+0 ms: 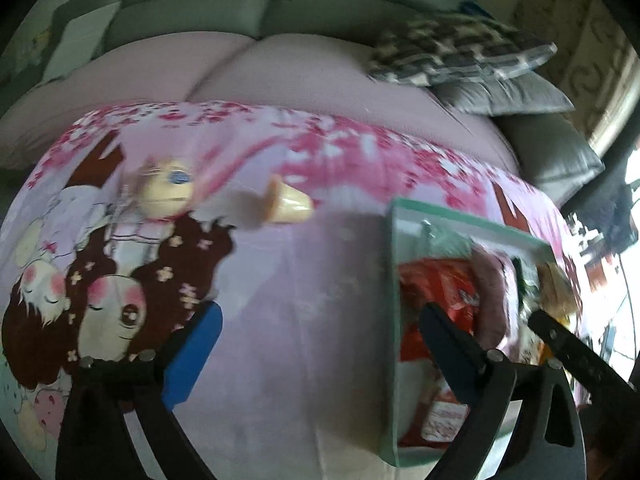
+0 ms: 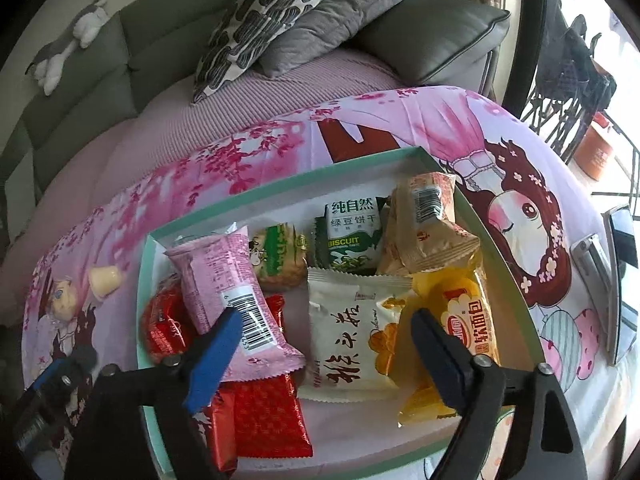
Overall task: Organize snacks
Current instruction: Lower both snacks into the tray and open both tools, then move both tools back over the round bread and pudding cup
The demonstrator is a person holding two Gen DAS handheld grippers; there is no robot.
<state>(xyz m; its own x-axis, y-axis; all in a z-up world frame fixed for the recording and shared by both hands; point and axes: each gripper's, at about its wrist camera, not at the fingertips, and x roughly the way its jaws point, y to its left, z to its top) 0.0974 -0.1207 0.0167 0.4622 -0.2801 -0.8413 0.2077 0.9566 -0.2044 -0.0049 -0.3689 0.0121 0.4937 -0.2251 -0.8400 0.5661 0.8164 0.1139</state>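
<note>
A shallow mint-green box lies on a pink cartoon-print cloth and holds several snack packets. Among them are a pink one, a white one, a yellow one, red ones, a green biscuit pack and a tan pack. My right gripper is open above the white packet and holds nothing. A small yellow jelly cup sits on the cloth left of the box. My left gripper is open and empty over bare cloth, left of the box, with the jelly cup ahead.
A grey-green sofa with a pink seat cover runs behind the cloth, with patterned and grey cushions at its right end. A plush toy lies on the backrest. A flat silver device rests on the cloth right of the box.
</note>
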